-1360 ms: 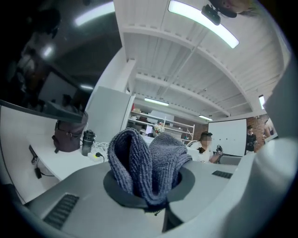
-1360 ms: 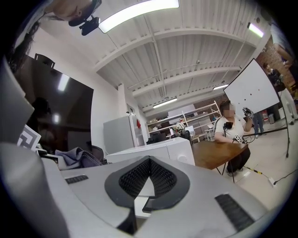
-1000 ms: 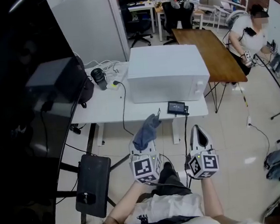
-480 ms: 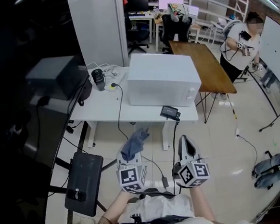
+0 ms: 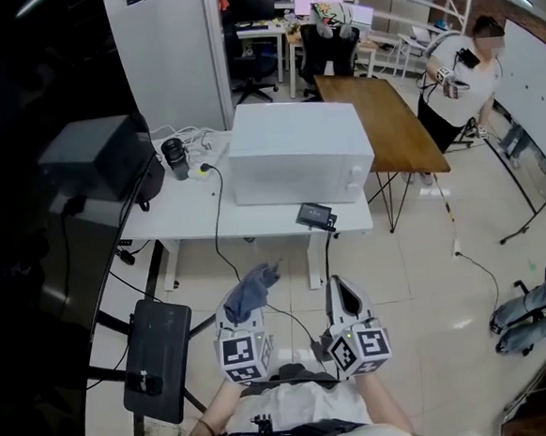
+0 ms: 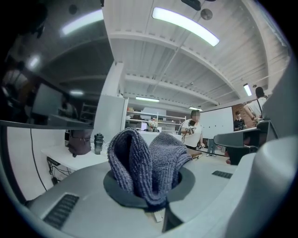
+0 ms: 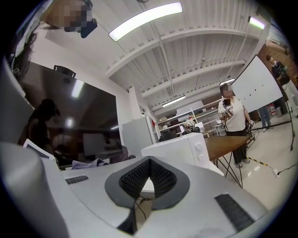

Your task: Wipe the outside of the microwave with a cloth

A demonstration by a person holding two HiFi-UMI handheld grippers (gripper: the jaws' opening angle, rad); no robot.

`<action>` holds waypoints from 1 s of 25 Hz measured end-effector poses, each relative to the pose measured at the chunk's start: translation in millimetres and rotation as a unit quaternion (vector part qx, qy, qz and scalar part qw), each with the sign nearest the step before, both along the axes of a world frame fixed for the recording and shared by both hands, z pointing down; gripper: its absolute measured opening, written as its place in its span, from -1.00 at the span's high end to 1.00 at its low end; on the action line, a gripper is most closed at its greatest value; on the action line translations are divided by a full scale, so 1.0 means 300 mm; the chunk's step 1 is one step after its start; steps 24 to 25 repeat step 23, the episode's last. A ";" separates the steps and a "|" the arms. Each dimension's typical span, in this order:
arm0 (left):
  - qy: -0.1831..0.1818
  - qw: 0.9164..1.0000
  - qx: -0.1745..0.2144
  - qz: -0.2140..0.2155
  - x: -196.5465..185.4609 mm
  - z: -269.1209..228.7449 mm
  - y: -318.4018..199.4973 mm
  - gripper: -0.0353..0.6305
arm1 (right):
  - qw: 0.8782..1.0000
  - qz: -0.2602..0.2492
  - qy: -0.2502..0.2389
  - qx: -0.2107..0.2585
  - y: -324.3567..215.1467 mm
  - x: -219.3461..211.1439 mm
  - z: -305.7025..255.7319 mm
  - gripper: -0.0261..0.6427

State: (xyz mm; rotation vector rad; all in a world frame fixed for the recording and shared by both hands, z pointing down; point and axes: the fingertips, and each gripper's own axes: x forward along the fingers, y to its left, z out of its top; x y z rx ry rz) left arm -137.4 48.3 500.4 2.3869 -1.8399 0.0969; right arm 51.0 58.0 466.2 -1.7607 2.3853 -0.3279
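Observation:
The white microwave (image 5: 296, 152) stands on a white table (image 5: 183, 210), well ahead of both grippers; it also shows in the right gripper view as a white microwave (image 7: 184, 146) beyond the jaws. My left gripper (image 5: 248, 297) is held over the floor and is shut on a grey-blue knitted cloth (image 5: 251, 289). In the left gripper view the cloth (image 6: 146, 165) bulges up in two folds out of the left gripper (image 6: 150, 197). My right gripper (image 5: 341, 287) hangs beside it, shut with nothing in it; the right gripper (image 7: 148, 179) has its pads meeting.
A small black device (image 5: 314, 216) lies at the table's front edge with a cable hanging down. A black cup (image 5: 174, 157) and a dark box (image 5: 94, 160) stand at the table's left. A black stool (image 5: 157, 358) is at my left. A wooden table (image 5: 378, 119) and a person (image 5: 454, 71) are behind.
Both grippers have dropped lower and sit farther back from the table, and the view has shifted so the microwave lies higher and more to the left. The cloth stays in the left gripper.

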 end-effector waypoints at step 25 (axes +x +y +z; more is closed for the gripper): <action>-0.019 0.999 -0.015 0.024 0.086 0.026 0.030 0.76 | 1.000 -0.007 0.014 -0.017 0.055 0.010 0.058 0.88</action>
